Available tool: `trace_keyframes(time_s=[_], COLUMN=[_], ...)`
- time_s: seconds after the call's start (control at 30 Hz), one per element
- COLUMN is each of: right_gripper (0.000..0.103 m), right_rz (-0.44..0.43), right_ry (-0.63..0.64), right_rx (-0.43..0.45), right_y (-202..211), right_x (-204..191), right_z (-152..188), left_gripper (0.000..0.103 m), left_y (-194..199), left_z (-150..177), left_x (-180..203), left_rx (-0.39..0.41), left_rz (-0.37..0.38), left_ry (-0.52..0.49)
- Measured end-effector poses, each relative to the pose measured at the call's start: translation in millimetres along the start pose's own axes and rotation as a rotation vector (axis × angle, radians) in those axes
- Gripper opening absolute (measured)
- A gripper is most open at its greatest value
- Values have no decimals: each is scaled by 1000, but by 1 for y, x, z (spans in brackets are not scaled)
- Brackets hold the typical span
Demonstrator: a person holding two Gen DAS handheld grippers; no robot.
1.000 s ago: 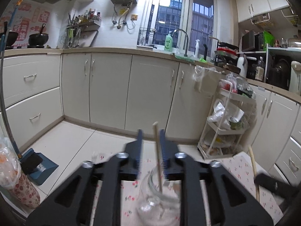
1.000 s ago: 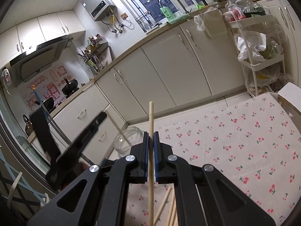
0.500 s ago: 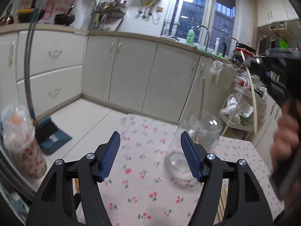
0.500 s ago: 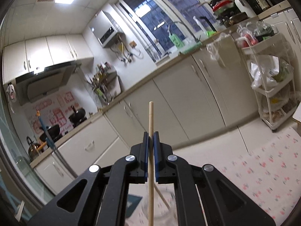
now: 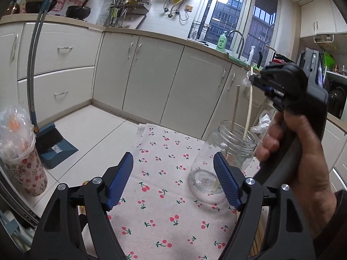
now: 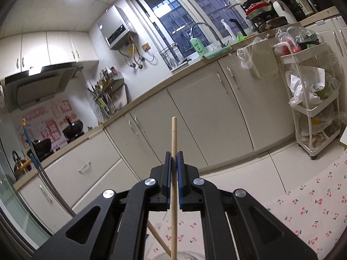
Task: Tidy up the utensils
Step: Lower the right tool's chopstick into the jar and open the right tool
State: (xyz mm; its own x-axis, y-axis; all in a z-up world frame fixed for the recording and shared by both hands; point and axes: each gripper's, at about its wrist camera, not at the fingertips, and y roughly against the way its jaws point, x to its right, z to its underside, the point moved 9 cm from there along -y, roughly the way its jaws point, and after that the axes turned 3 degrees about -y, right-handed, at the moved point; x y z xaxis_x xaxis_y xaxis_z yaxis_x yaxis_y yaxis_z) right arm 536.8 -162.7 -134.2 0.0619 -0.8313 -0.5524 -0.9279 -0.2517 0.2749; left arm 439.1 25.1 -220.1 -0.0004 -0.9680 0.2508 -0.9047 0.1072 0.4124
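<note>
Standing nearly upright between the pads of the right gripper, 1 pale wooden chopstick is clamped at about mid-length. Its blunt upper end rises above the fingertips; its lower end reaches down to the mouth of a clear glass jar. Seen from the left wrist, this stick leans slightly, with its tip just inside the jar's rim. A 2nd chopstick already stands in the jar, long axis close to vertical and resting against the rim. The jar stands on a cherry-print cloth. A hand grips the right tool's handle. The left gripper has just been opening and its blue pads stand wide apart, with nothing pressed between them; the jar's base lies just beside its right-hand pad.
</note>
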Motion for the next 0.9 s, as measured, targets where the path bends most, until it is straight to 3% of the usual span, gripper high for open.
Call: trace_keyframes(time_s=[0.43, 0.5, 0.57, 0.6, 0.77, 0.9], right_gripper=[7, 13, 28, 30, 32, 32], right_rz=[-10, -6, -9, -7, 32, 114], right_ry=[86, 93, 92, 93, 89, 96], right_rx=[-124, -142, -150, -157, -191, -277], right_y=[29, 37, 50, 57, 111, 156], right_x=[-8, -9, -9, -8, 11, 45], right_z=[49, 52, 53, 53, 58, 81], left_gripper=[75, 75, 76, 76, 76, 76], left_y=[-1, -2, -3, -3, -4, 3], left_z=[-1, -1, 0, 0, 0, 2], left_x=[-1, -1, -1, -2, -6, -3], left_rx=[-3, -4, -7, -9, -21, -59], left_rz=[-21, -23, -27, -27, -37, -19], left_ry=[1, 0, -1, 0, 17, 17])
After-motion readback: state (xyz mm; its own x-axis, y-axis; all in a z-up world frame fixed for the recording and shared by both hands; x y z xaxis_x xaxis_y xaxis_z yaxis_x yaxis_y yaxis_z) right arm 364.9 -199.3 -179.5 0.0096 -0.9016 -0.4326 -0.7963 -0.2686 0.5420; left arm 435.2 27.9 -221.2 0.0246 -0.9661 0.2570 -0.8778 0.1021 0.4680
